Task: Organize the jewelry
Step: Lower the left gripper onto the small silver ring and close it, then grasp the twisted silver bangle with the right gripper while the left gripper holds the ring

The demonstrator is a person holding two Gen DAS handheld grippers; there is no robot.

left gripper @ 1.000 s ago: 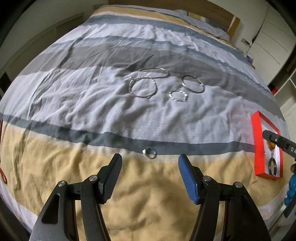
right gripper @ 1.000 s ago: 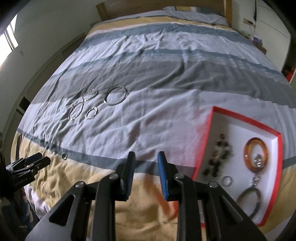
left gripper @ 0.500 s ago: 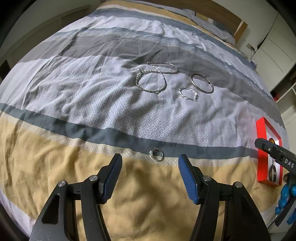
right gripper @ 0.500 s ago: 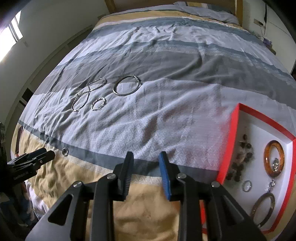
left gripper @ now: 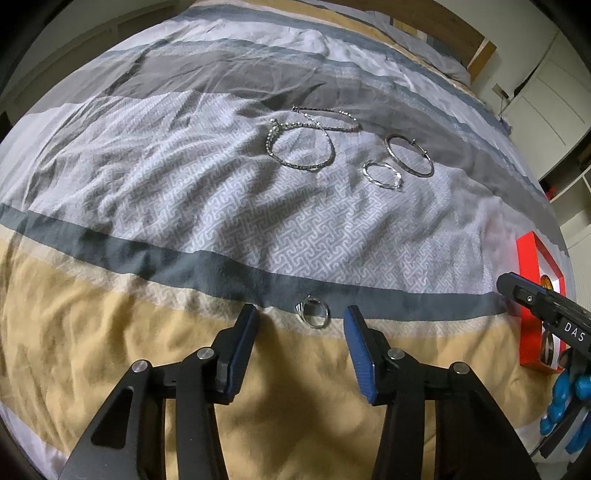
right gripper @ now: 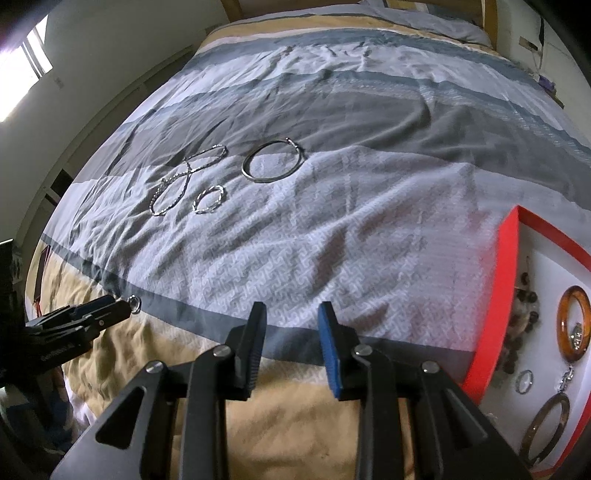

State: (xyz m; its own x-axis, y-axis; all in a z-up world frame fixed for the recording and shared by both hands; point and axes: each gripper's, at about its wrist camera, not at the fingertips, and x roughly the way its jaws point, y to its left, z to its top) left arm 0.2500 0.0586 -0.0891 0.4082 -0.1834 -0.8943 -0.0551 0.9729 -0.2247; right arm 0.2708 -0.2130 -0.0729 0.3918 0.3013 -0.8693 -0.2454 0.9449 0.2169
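A small silver ring [left gripper: 313, 313] lies on the striped bedcover at the edge of the dark grey stripe. My left gripper [left gripper: 300, 320] is open and low over the bed, its fingertips on either side of the ring, not touching it. The ring [right gripper: 135, 304] and the left gripper [right gripper: 110, 308] also show in the right wrist view. My right gripper [right gripper: 291, 317] is open and empty above the bedcover, left of the red tray [right gripper: 495, 295]. Farther up lie a beaded chain [left gripper: 301, 142], a plain bangle [left gripper: 408, 155] and a twisted bangle [left gripper: 382, 175].
The red tray [left gripper: 526, 258] with a white inside holds dark beads [right gripper: 517, 332], an amber bangle [right gripper: 574, 321], a small ring [right gripper: 524, 382] and a dark bangle [right gripper: 546, 424]. A wooden headboard [right gripper: 369, 3] stands at the far end. White cupboards [left gripper: 546, 92] stand to the right.
My left gripper has moved forward and down, so the small ring now sits between its fingertips. My right gripper has moved forward and opened wider.
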